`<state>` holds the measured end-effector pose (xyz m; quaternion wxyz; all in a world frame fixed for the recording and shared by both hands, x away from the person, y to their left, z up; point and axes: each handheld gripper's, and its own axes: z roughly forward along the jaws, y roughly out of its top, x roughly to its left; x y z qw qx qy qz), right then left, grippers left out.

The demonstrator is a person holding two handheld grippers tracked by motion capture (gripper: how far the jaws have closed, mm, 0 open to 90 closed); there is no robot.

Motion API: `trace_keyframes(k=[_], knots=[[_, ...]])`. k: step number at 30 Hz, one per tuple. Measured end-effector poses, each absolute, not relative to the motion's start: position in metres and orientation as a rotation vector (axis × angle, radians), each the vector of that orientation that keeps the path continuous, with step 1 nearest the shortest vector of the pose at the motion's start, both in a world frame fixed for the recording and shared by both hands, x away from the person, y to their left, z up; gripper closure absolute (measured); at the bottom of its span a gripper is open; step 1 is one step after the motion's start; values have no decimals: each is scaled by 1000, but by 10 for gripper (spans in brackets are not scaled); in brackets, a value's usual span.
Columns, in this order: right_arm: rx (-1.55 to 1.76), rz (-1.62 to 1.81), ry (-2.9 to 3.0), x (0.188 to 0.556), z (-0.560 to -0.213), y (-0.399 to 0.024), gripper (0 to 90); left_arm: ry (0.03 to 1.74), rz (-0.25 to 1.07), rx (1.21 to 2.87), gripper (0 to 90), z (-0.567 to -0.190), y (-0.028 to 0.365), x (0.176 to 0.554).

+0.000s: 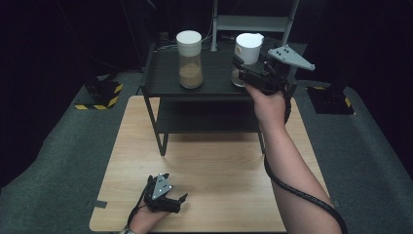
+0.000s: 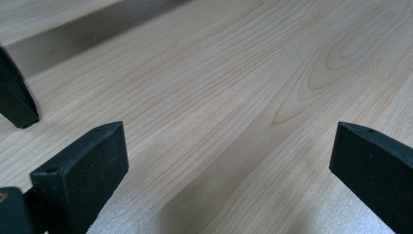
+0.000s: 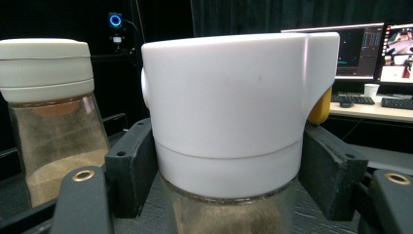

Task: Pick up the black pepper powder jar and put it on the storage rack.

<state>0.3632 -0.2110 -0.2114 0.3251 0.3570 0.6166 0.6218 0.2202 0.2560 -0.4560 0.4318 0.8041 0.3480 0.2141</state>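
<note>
Standing on wooden table (image 1: 214, 165), shelf (image 1: 204, 78)

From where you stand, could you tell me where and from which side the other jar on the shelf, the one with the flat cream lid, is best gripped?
Grip the flat-lidded jar on its clear glass body just below the lid, coming level from the person's side. It stands upright on the black shelf, its front unobstructed, and the body looks narrow enough for open jaws. The right gripper is at the spouted jar, so the left gripper seems freer.
</note>
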Motion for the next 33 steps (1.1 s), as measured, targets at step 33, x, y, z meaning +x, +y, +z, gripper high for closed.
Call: trace_keyframes(k=[33], knots=[[934, 1590, 1627, 348, -208, -212, 0, 864, 543, 2014, 10, -456, 254, 220]])
